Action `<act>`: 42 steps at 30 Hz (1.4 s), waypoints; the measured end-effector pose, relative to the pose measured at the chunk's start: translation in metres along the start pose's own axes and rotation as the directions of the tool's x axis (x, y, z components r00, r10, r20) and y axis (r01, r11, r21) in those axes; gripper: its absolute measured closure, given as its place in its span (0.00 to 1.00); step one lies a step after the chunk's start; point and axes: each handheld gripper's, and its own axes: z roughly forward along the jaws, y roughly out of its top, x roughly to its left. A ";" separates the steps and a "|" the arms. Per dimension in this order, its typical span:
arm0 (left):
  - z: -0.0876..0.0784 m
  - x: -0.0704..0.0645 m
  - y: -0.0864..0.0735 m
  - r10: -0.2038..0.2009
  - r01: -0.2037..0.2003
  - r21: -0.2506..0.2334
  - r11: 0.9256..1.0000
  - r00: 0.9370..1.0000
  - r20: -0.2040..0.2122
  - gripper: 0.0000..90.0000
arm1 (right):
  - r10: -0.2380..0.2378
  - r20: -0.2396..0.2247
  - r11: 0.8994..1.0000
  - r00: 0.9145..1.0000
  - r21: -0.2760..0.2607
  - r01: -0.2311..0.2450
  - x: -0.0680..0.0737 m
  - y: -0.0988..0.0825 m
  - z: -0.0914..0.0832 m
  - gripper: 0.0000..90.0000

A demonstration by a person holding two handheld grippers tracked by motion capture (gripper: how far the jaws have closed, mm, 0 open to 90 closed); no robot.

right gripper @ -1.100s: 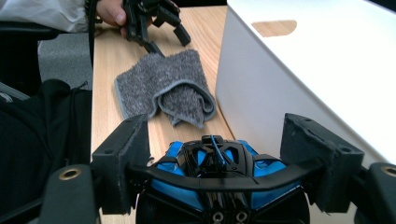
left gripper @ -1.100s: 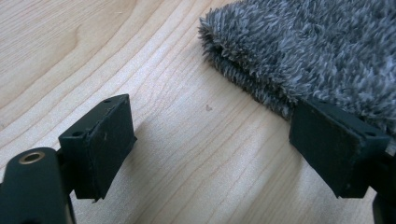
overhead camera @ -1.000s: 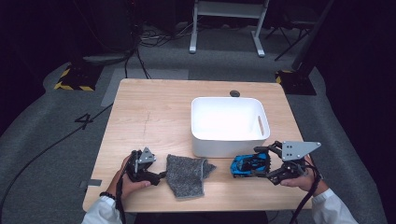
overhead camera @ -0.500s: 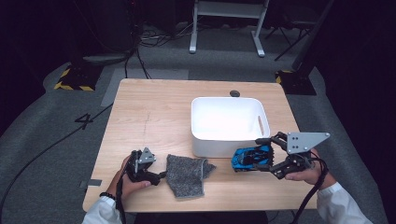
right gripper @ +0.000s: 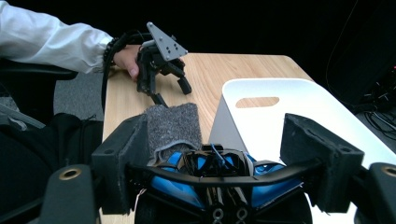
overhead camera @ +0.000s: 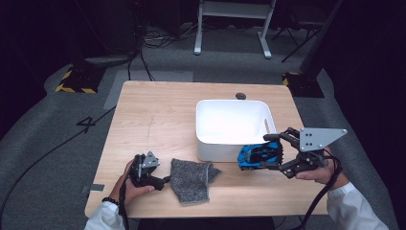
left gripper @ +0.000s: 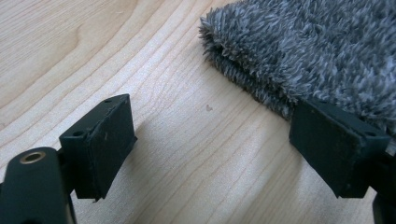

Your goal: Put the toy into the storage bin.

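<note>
Toy car, blue and black, sits clamped in your right tool, lifted off the worktop just right of the white bin's near wall. Your left tool rests on the worktop with jaws apart, one pad touching the grey cloth.

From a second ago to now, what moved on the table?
The right gripper, shut on the blue toy car, lifted it off the wooden table and carried it up toward the near wall of the white bin. The left gripper kept still, jaws open beside the grey fluffy cloth, which did not move; neither did the bin.
</note>
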 end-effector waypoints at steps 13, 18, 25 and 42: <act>0.000 0.000 0.000 0.001 -0.001 0.000 1.000 1.000 0.000 0.16 | -0.024 0.024 0.999 0.999 -0.031 0.025 -0.009 0.018 -0.012 0.28; 0.000 0.000 0.000 -0.003 0.003 0.000 1.000 1.000 0.001 0.16 | -0.027 0.041 0.999 0.999 -0.044 0.029 -0.015 0.024 -0.013 0.28; 0.000 0.000 0.000 -0.002 0.002 0.000 1.000 1.000 0.001 0.16 | -0.015 0.068 0.999 0.998 -0.051 0.018 -0.027 0.028 -0.012 0.28; 0.000 0.000 0.000 -0.002 0.002 0.000 1.000 1.000 0.001 0.16 | 0.042 0.136 0.998 0.990 -0.048 -0.036 -0.060 0.023 -0.006 0.28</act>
